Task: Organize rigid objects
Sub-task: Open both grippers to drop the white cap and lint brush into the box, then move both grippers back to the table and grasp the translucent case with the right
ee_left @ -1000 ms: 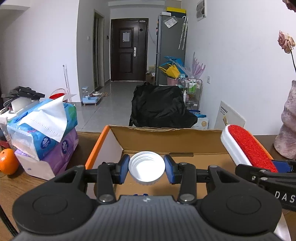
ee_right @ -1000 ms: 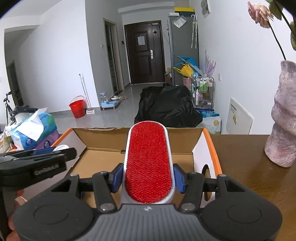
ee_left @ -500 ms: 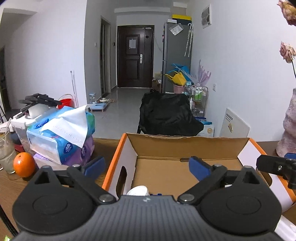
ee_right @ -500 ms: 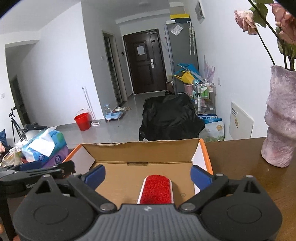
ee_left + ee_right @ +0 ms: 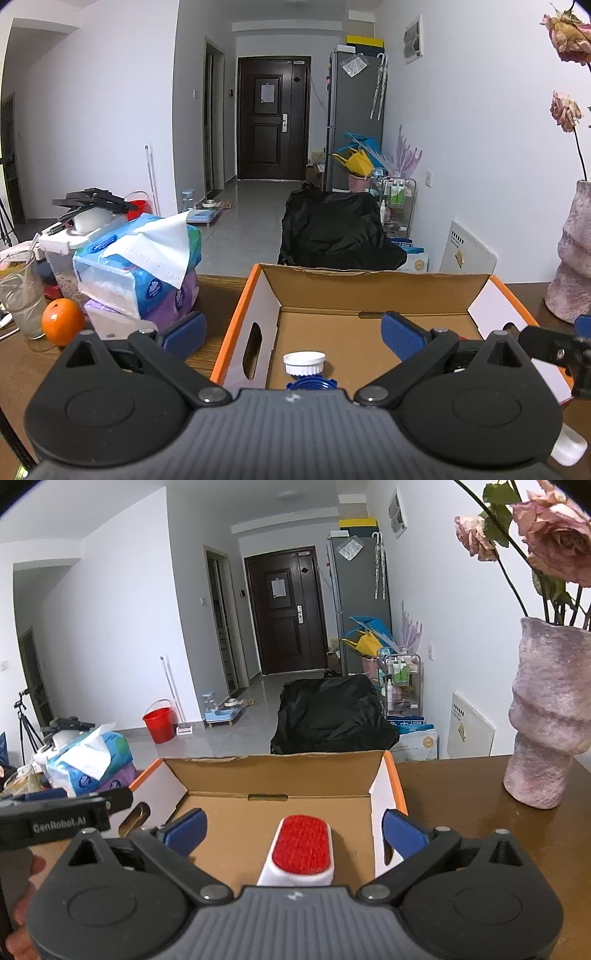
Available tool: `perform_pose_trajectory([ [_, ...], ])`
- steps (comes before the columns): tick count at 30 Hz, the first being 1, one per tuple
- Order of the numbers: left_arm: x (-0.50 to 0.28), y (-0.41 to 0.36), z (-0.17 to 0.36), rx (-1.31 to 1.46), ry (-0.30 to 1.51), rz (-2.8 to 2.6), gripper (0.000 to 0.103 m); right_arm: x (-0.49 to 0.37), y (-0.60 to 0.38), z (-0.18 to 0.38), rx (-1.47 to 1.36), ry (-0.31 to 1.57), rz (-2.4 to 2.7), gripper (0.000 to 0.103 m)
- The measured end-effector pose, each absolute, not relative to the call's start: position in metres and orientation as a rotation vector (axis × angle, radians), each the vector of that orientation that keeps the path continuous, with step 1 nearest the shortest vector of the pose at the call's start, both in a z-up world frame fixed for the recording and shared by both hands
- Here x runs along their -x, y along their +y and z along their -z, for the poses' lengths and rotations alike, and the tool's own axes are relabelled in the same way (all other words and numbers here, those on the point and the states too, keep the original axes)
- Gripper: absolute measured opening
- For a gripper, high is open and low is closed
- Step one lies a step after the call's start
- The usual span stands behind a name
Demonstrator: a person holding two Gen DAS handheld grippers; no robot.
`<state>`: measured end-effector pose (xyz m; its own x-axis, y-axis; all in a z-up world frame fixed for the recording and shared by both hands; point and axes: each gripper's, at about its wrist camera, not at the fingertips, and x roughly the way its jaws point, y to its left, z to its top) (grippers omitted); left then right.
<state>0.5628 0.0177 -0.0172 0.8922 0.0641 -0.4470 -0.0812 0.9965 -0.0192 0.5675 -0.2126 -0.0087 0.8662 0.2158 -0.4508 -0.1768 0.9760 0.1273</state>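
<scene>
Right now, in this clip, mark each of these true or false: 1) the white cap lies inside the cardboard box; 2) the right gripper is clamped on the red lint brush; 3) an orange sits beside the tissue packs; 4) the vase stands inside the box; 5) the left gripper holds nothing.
1) True: the white cap lies on the floor of the cardboard box.
2) False: the right gripper is opening, clear of the red lint brush, which rests in the box.
3) True: the orange sits by the tissue packs.
4) False: the vase stands on the table, outside the box.
5) True: the left gripper is opening, empty.
</scene>
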Motion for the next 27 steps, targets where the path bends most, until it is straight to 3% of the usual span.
perform_pose_trajectory([
  [27, -0.468, 0.011, 0.014, 0.03, 0.424, -0.034, 0.103, -0.464, -0.227, 0.009, 0.002, 0.424, -0.185, 0.103],
])
